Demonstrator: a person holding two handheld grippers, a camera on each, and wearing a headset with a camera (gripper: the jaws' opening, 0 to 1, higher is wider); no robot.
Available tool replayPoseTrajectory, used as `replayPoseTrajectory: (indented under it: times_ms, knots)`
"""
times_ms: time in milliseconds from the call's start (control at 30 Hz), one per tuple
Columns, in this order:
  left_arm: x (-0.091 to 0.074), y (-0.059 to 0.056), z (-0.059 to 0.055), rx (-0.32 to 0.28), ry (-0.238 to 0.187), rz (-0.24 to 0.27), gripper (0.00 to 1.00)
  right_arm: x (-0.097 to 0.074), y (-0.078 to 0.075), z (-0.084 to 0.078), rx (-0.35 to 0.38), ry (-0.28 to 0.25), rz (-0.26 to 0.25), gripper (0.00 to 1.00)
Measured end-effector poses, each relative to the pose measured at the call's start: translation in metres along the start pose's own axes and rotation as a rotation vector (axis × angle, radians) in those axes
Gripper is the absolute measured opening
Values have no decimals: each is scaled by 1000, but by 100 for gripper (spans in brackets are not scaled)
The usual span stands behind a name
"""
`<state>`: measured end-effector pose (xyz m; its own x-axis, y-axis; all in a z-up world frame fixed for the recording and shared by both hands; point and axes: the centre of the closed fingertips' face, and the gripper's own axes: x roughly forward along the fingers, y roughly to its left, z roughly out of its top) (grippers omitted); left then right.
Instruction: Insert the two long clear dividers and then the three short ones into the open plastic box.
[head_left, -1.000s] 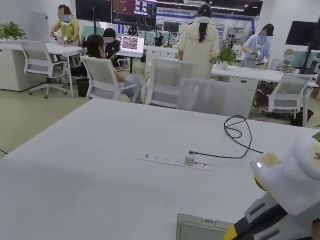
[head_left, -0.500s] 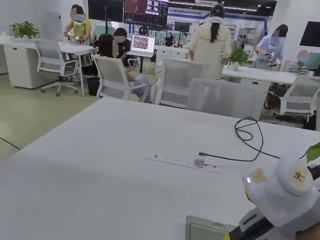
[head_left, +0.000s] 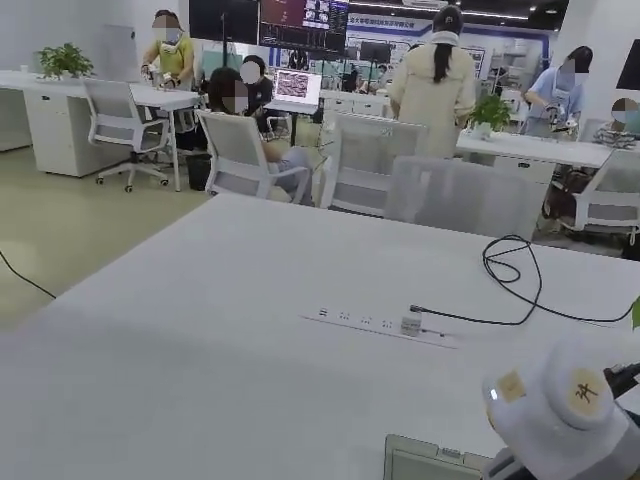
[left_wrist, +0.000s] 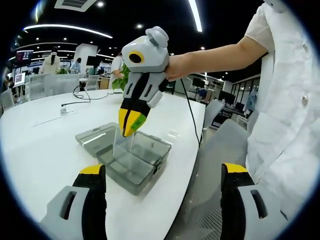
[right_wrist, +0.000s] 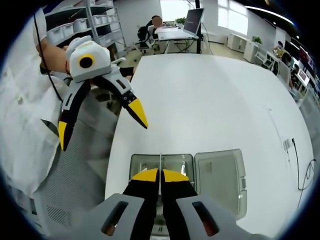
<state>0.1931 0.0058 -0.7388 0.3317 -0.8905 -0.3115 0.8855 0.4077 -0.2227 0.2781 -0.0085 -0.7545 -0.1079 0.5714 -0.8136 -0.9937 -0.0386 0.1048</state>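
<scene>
In the left gripper view the white worktop (left_wrist: 45, 140) spreads away to the left, and on it the box's lid (left_wrist: 92, 137) lies flat and open, a greyish see-through panel joined to the left side of the open plastic box (left_wrist: 127, 182). The box is a shallow, rectangular tray of the same clear plastic with a latch on its right wall, and it sits near the worktop's edge. Over its middle stands one clear divider (left_wrist: 123, 145), a thin colourless sheet held upright with its lower edge down inside the tray; whether it touches the floor of the box cannot be told. The right gripper (left_wrist: 130, 129) comes down from above and pinches the divider's top edge between its yellow-tipped jaws, which are pressed together on it. In the right gripper view the sheet shows edge-on as a fine line running from those jaws to the box's far wall. A bare forearm (left_wrist: 215, 50) reaches in from the right. The left gripper (right_wrist: 102, 128) hangs off the worktop's edge, well apart from the box, its jaws spread wide and holding nothing
</scene>
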Motion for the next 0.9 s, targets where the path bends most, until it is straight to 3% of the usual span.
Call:
replayPoseTrajectory:
  times_ms: [900]
  knots:
    - [2,-2,-3,-16,-7,-2,97,31,0,-2,-13,10,-12,2]
